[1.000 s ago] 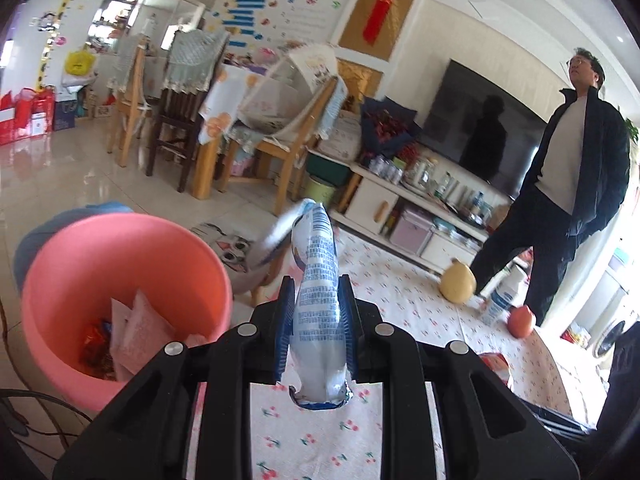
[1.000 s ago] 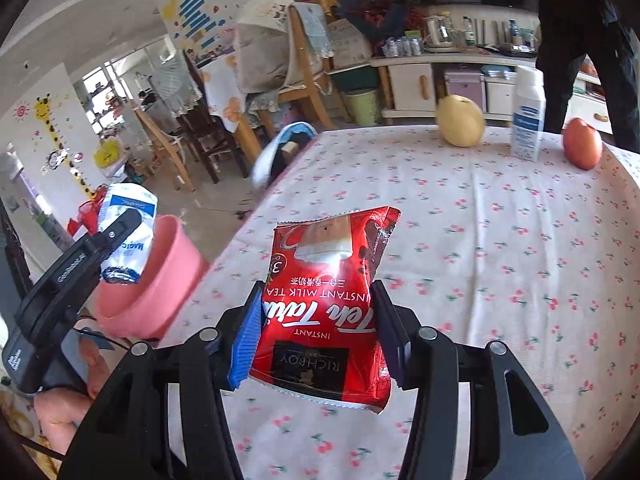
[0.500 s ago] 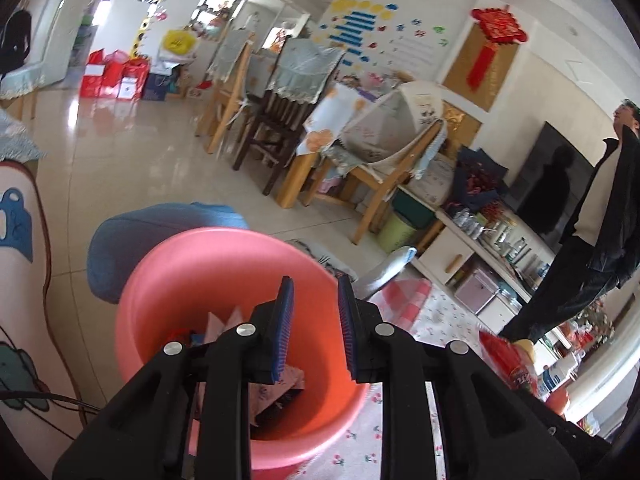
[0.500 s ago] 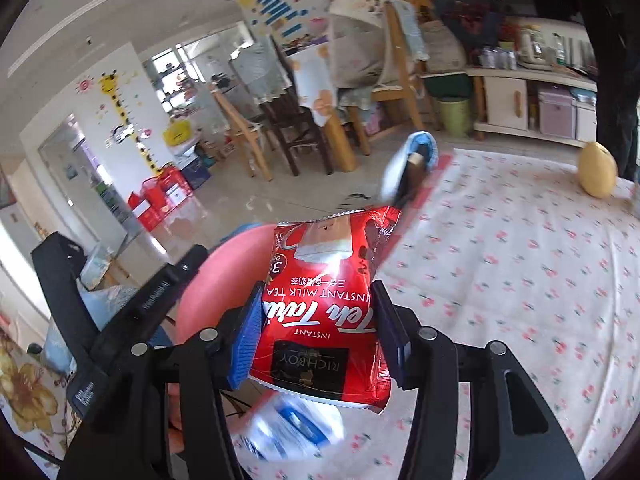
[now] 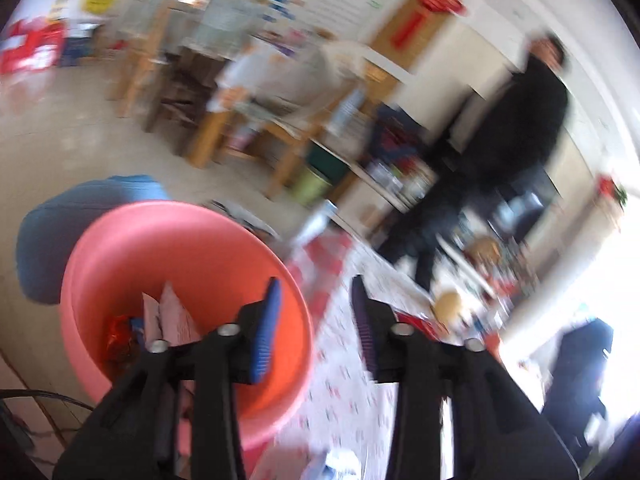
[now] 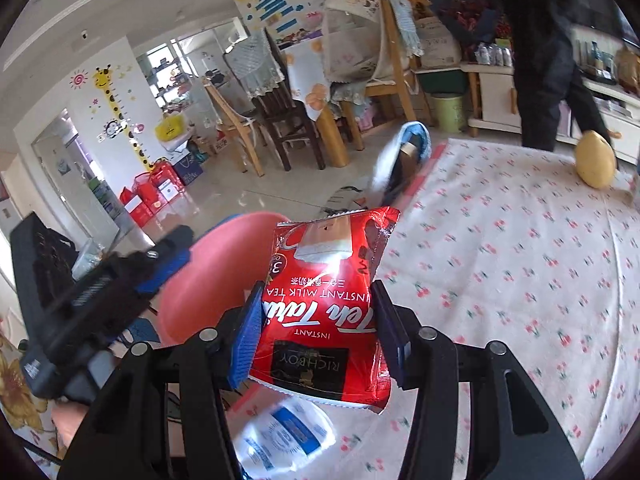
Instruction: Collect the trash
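Note:
My left gripper (image 5: 316, 324) is open and empty, just over the near right rim of the pink bin (image 5: 120, 240), which holds several wrappers. It also shows in the right wrist view (image 6: 168, 256) beside the bin (image 6: 224, 248). My right gripper (image 6: 316, 320) is shut on a red instant milk tea packet (image 6: 324, 304), held above the table edge next to the bin. A white and blue wrapper (image 6: 284, 436) lies on the floral tablecloth (image 6: 520, 280) below the packet, outside the bin.
A yellow pear (image 6: 596, 160) sits at the table's far right. A person in black (image 5: 500, 140) stands beyond the table. Wooden chairs (image 6: 288, 120), a green bin (image 6: 448, 112) and a blue cushion (image 5: 80, 220) are on the floor side.
My left gripper let go of the white and blue wrapper, which now lies on the table, and its jaws opened wider. My right gripper carried the red packet left toward the bin.

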The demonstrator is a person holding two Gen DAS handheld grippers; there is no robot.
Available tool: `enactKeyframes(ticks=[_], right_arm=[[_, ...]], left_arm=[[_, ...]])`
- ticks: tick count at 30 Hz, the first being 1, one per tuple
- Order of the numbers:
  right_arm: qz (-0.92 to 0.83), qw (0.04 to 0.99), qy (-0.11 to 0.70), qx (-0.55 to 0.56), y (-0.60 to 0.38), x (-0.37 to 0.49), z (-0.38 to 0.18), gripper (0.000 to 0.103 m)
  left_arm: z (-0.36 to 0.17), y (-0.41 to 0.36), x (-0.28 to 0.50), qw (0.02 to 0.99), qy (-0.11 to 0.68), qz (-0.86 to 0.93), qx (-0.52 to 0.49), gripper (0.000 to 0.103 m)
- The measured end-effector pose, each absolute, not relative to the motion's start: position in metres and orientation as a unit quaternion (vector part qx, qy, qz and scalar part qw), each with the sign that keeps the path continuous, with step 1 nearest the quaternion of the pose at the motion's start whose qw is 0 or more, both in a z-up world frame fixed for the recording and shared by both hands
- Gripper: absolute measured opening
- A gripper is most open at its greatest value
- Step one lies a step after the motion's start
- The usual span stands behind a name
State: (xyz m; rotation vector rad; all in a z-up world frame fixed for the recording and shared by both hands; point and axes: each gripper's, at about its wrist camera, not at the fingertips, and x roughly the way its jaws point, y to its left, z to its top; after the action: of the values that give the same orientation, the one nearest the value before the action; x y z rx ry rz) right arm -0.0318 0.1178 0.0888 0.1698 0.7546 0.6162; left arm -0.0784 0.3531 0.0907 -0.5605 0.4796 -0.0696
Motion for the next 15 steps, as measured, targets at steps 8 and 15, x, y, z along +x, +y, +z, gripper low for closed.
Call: enactKeyframes(ticks=[8,15], right_arm=[[0.278,0.875,0.385,0.094,0.081,-0.061,0.066,0.053],[0.269,0.884,0.368,0.108,0.048,-0.082,0.078,0.053]], left_arm=[[0.083,0.3,-0.103,0.895,0.399,-0.109,-0.167,0.063],[0.054,0.241,-0.107,0.865,0.484,-0.11,-0.075,0.065]])
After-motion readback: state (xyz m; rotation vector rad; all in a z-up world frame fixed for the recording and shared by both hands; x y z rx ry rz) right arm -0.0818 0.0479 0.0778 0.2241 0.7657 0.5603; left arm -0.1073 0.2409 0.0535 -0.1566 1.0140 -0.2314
